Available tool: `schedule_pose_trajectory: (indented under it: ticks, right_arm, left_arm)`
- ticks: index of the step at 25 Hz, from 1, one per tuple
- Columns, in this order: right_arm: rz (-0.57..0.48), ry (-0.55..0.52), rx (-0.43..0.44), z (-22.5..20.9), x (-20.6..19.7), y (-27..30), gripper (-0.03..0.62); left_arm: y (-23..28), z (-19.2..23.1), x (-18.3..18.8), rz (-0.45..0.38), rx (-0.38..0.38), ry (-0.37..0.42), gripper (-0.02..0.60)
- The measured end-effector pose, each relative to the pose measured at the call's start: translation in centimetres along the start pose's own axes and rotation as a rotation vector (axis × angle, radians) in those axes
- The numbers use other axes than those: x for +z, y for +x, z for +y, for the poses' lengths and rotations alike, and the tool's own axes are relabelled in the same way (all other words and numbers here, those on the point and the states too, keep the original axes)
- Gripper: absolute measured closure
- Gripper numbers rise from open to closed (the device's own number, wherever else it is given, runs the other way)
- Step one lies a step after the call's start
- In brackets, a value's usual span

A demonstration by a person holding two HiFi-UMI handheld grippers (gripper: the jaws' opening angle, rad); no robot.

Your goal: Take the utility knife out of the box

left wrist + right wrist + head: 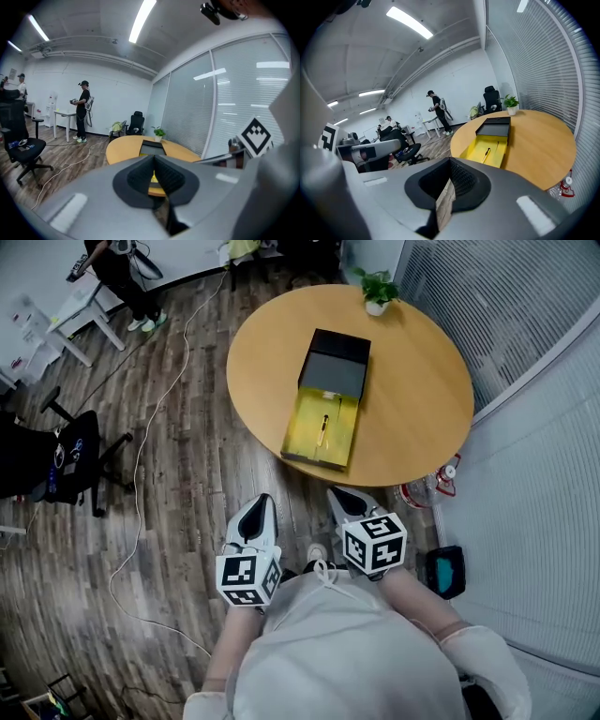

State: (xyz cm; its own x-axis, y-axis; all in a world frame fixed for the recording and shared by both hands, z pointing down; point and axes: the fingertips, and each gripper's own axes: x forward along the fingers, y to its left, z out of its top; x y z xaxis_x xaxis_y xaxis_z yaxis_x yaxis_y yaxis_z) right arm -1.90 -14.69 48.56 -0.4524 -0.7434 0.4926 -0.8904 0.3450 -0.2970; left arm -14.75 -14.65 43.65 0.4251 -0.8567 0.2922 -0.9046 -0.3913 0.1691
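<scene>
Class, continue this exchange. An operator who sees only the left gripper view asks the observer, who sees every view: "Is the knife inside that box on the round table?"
Observer: Yes. The utility knife lies in the yellow half of the box.
Operator: What is the right gripper doing?
Observer: The right gripper is shut, with nothing between its jaws.
Operator: Is it over the table?
Observer: No. In the head view it hangs over the floor, short of the table.

Smooth wooden table (422, 399), matt black box (342, 346), wood-plank floor (187, 437)
</scene>
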Motion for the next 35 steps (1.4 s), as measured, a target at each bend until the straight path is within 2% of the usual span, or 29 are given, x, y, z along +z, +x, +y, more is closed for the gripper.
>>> schedule_pose_trajectory:
  ticks: [6,10,15,20,30,35]
  right_arm:
    - [0.009,0.04,-0.041,-2.2,1.3,2.3,0.594]
    - [0.012,0.081,-0.111,-4.3,1.9,3.8,0.594]
    - [-0.026,0.128,-0.219,-6.7,4.9,6.6,0.594]
    - [-0.03,0.198,-0.31,-8.3,6.7,9.9,0.594]
    - [0.045,0.275,-0.4,-10.5,6.2,16.2,0.594]
    - [0.142,0.224,-0.491,-13.0,5.1,18.9,0.594]
  left_arm:
    - [5.3,-0.2,1.0,0.034,-0.081,0.022,0.575]
    - [9.2,-0.2,1.1,0.073,-0.166,0.034,0.575]
    - [14.4,0.5,3.6,0.089,-0.303,0.075,0.575]
    - [19.1,2.7,4.8,0.139,-0.385,0.093,0.575]
    - [26.1,6.6,3.9,0.215,-0.485,0.105,0.575]
    - [28.8,7.5,2.7,0.244,-0.523,0.114,0.575]
